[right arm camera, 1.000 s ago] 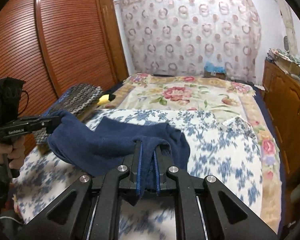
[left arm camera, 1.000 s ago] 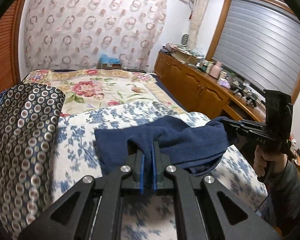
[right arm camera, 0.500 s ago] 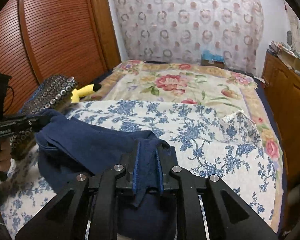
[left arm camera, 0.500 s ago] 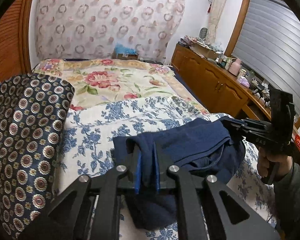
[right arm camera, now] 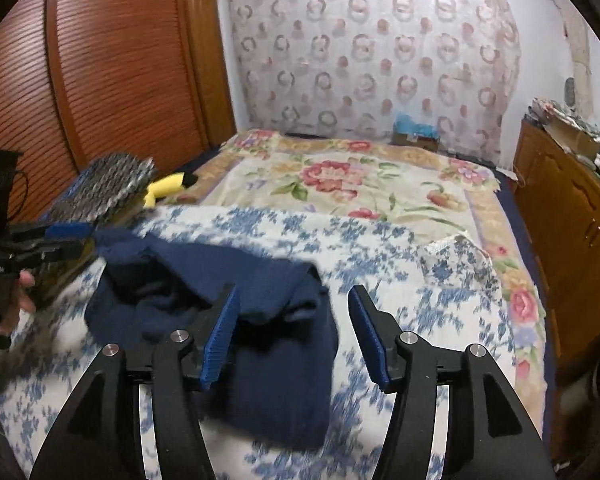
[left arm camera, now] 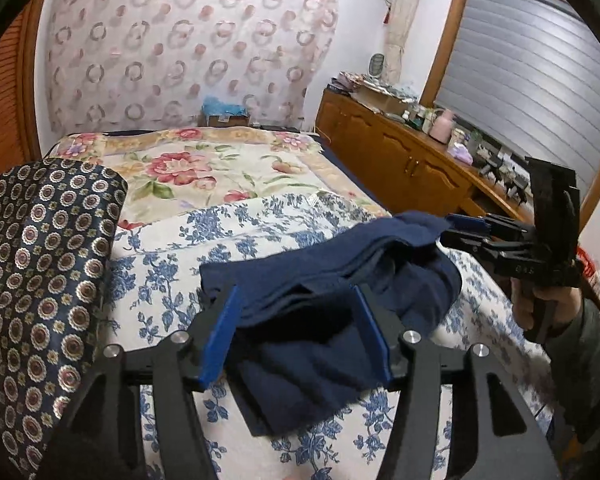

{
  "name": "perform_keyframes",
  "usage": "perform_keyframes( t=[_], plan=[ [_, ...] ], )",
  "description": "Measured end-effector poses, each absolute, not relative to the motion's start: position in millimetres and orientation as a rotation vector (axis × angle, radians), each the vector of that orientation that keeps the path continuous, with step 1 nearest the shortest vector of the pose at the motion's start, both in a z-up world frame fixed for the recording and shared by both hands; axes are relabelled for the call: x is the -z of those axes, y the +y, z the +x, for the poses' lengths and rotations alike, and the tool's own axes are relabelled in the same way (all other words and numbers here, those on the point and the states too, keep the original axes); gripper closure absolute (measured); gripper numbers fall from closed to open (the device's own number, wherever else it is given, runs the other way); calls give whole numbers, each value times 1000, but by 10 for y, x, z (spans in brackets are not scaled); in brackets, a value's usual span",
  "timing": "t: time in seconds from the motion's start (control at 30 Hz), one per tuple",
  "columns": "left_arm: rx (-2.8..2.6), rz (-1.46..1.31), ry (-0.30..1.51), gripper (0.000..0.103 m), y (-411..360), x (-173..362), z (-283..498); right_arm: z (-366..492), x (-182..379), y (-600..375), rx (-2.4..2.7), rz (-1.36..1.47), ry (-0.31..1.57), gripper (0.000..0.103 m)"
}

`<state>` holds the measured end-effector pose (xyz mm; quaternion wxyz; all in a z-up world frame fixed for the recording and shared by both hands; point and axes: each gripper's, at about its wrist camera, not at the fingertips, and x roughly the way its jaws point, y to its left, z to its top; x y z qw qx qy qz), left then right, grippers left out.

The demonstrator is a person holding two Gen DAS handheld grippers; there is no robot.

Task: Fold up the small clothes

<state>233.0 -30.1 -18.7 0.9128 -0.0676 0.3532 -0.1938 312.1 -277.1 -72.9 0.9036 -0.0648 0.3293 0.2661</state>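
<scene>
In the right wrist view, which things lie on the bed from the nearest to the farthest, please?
Navy garment → white sheet with blue flowers → yellow soft toy → cream blanket with red flowers.

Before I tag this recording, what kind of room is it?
A home bedroom, most likely. A bed with floral covers fills the middle, louvred wooden wardrobe doors line one wall, and a cluttered wooden sideboard runs under a shuttered window.
</scene>
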Motion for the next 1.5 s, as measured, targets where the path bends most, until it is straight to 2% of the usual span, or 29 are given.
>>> perform_keyframes(
  t=[0.2,0.47,0.5,0.53,0.6,0.63,0.77,1.03,1.1,1.17,1.23,1.33,1.5],
  plan=[
    [365,-106,786,46,-384,347,2392,3111,944,-2609,-553,-233,725,45],
    [319,-83,807,46,-395,436,2542,3571,979,-2483,-576,-181,751,45],
    [318,-79,801,46,-400,419,2555,3631,985,-2471,-594,-170,755,53],
    [315,-78,798,46,-394,415,2569,3651,981,-2470,-610,-159,757,74],
    [299,-75,785,46,-391,393,2585,3697,993,-2456,-663,-134,767,90],
    [292,-75,780,46,-375,392,2592,3706,994,-2470,-674,-131,763,95],
    [259,-82,755,46,-338,358,2618,3745,967,-2590,-610,-88,724,98],
    [236,-75,783,46,-311,453,2677,3859,1027,-2781,-471,-36,772,99],
    [233,-74,810,46,-308,530,2717,3839,996,-2806,-466,-36,766,95],
    [224,-75,831,46,-299,596,2749,3803,962,-2824,-473,-31,761,84],
    [215,-81,854,46,-286,666,2787,3749,941,-2801,-468,-49,759,48],
    [213,-103,891,46,-256,772,2836,3679,961,-2746,-488,-61,770,35],
    [224,-142,922,46,-248,873,2867,3726,1147,-2684,-481,-81,833,28]
  ],
)
